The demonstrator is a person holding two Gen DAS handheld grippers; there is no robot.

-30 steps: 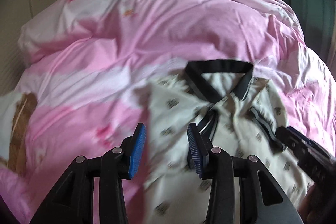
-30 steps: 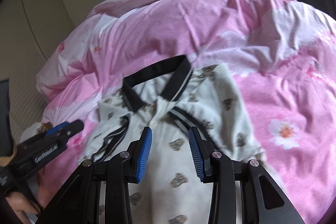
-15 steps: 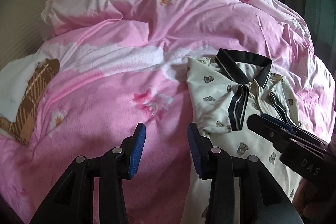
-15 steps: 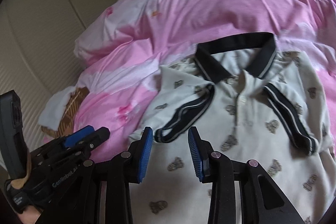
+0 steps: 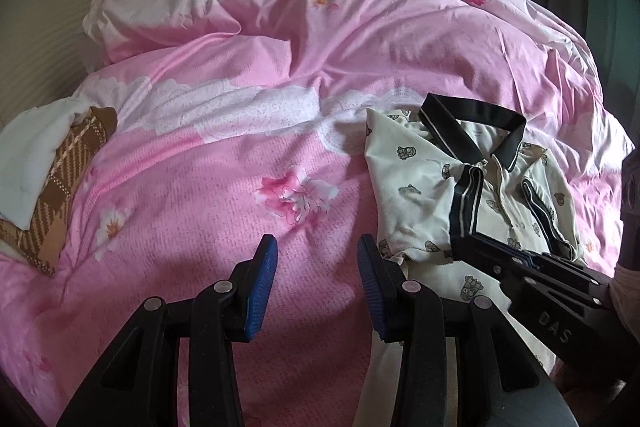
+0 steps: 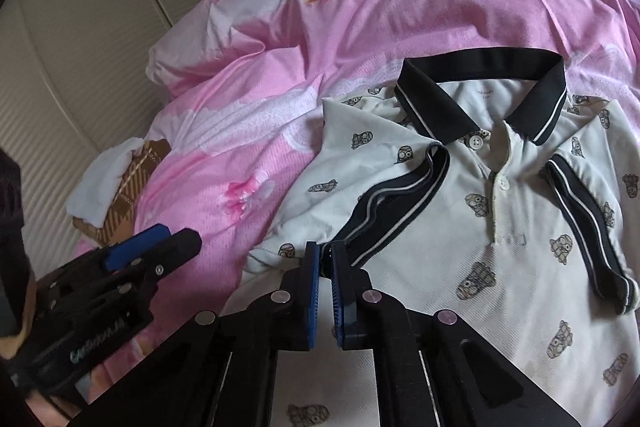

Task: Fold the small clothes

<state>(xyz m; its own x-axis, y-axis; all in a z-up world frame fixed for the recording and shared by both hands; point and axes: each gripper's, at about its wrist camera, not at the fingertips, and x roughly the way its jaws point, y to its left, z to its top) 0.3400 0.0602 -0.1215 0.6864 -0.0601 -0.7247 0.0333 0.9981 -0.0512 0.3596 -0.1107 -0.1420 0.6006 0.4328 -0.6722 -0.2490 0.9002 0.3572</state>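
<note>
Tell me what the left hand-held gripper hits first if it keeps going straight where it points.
Probably the pink floral duvet: the open left hand-held gripper aims at bare bedding, just beside the cream printed polo shirt. Depth is uncertain.

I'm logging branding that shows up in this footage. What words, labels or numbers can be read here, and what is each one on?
"DAS": on the side of the right gripper, seen from the left wrist camera.
Pale lettering on the side of the left gripper: starts like "Gen", the rest too blurred to read.
Small print inside the neck of the polo shirt, under the collar: too small to read.
No numbers visible.
</note>
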